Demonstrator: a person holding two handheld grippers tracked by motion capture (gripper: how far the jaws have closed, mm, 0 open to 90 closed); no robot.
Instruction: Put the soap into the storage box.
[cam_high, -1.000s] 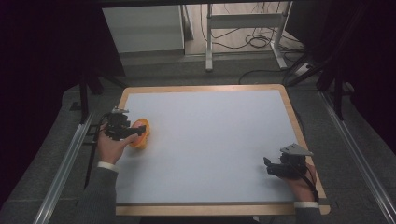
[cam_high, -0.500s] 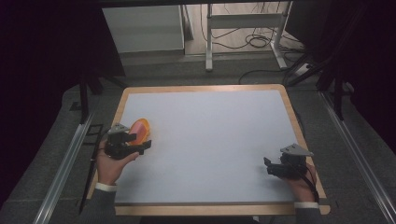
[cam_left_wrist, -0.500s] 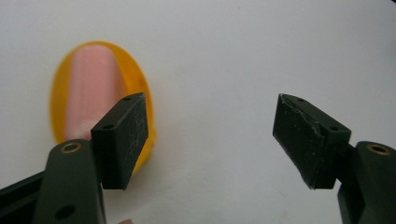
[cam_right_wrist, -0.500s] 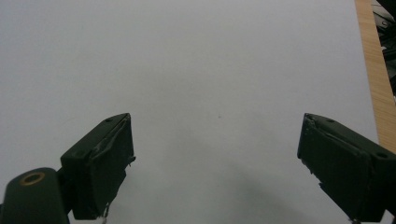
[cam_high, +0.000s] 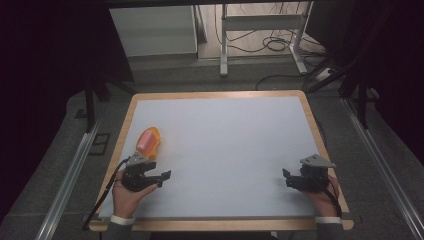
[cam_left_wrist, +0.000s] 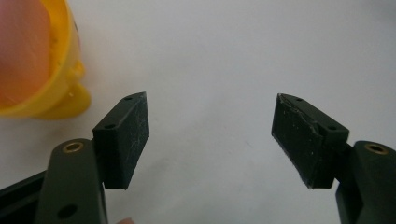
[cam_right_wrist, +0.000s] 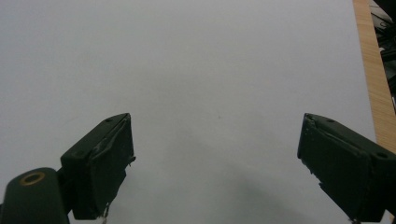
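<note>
An orange-yellow cup (cam_high: 148, 142) with a pinkish inside lies tipped on its side on the white table (cam_high: 230, 140), close to the left edge.

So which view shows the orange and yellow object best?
The high view: the whole orange and yellow object lies on the table, beyond the left tool. The left gripper view catches a cropped, blurred part.
</note>
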